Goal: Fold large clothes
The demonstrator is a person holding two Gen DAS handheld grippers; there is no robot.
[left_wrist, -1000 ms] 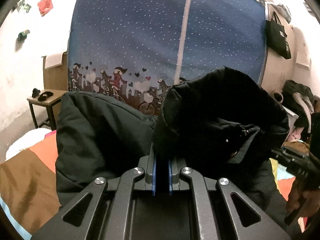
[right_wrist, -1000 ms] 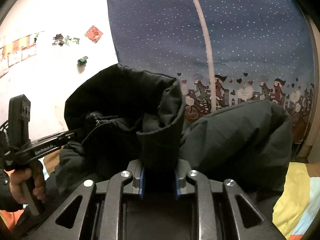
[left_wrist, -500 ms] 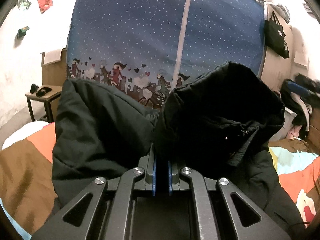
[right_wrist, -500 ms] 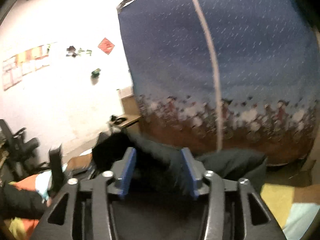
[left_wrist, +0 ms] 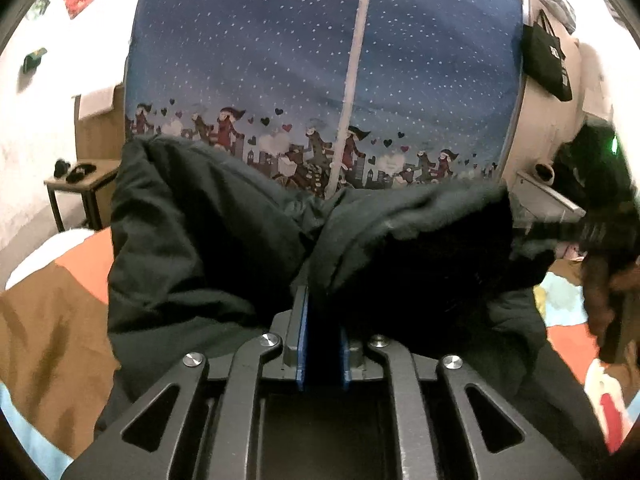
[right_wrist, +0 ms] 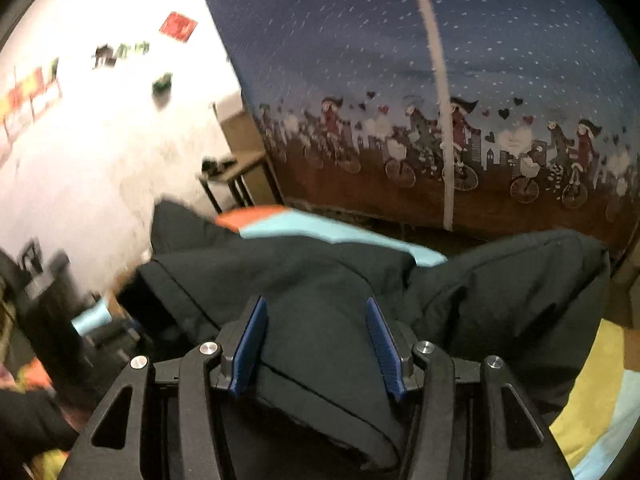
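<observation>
Left hand-held gripper (left_wrist: 322, 320), opening, still pinches the bulky, rumpled dark jacket (left_wrist: 208, 240).

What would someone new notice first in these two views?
The dark jacket fills the lower half of both views, heaped on the patchwork bedspread. Behind it rises a blue starry curtain with cyclists along its hem. The left gripper pinches a jacket fold as its jaws open; the right gripper stands open over the fabric.
</observation>
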